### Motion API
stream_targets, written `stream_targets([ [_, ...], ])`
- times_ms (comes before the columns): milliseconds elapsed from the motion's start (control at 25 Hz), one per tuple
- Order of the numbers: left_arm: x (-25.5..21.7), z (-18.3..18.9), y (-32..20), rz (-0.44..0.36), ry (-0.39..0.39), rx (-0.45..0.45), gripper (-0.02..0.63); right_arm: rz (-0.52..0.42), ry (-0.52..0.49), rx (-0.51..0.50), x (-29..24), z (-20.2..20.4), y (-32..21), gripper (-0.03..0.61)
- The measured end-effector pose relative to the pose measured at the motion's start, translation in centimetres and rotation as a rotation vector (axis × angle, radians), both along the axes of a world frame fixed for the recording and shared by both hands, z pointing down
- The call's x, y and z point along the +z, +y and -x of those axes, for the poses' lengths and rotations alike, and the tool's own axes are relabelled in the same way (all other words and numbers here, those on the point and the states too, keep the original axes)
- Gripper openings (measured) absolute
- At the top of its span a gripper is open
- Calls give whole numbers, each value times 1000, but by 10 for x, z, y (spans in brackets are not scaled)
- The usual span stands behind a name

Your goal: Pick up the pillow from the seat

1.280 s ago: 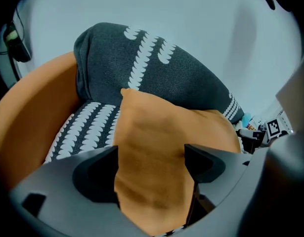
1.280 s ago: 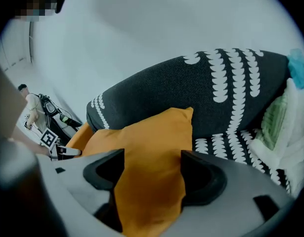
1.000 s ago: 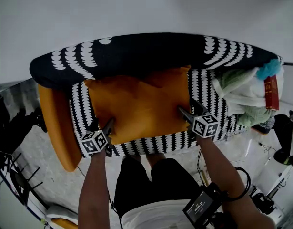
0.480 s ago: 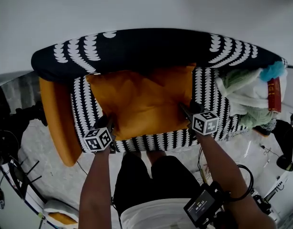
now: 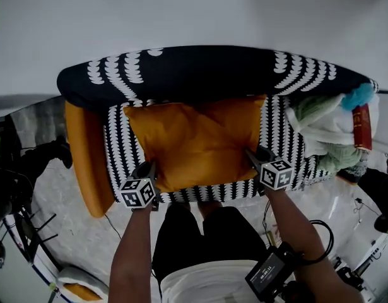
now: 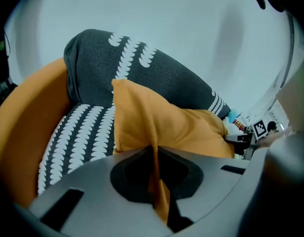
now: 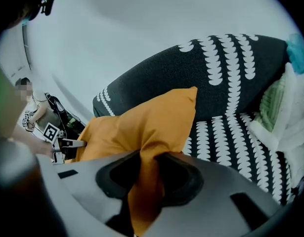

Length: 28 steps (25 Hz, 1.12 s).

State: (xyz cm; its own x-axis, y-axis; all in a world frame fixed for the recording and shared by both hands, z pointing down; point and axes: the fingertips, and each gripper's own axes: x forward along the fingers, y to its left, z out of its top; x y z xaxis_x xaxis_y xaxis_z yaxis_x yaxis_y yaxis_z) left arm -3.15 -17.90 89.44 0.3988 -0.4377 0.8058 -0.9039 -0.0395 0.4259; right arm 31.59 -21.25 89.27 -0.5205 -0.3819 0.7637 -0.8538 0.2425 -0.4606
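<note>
Though the pillow (image 5: 194,141) hides their tips, left gripper (image 6: 154,154) and just-closing right gripper (image 7: 147,168) each pinching a corner.

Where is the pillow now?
Head view, mid-frame: the pillow is over the striped seat, below the backrest; the left gripper and right gripper, whose jaws have just been closing, pinch its near corners.
</note>
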Motion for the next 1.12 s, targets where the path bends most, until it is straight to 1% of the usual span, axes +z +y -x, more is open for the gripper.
stream_targets([
  [160,-25,4,22,10,-4,6,21,7,-18,-1,-22,3,21,127],
  [320,-51,4,37,8,-10,6,22,3,-80,2,-42,2,36,130],
  [440,-73,7,42,-9,-19,14,21,-9,-114,-4,-57,4,41,133],
  [680,-120,31,74,-25,-29,-22,21,-31,-117,-25,-102,29,63,133],
  [920,-148,39,96,-55,-37,-54,20,-67,-119,-73,-129,38,75,135],
  [1120,-172,48,111,-91,-48,-67,20,-98,-120,-84,-153,47,86,137],
])
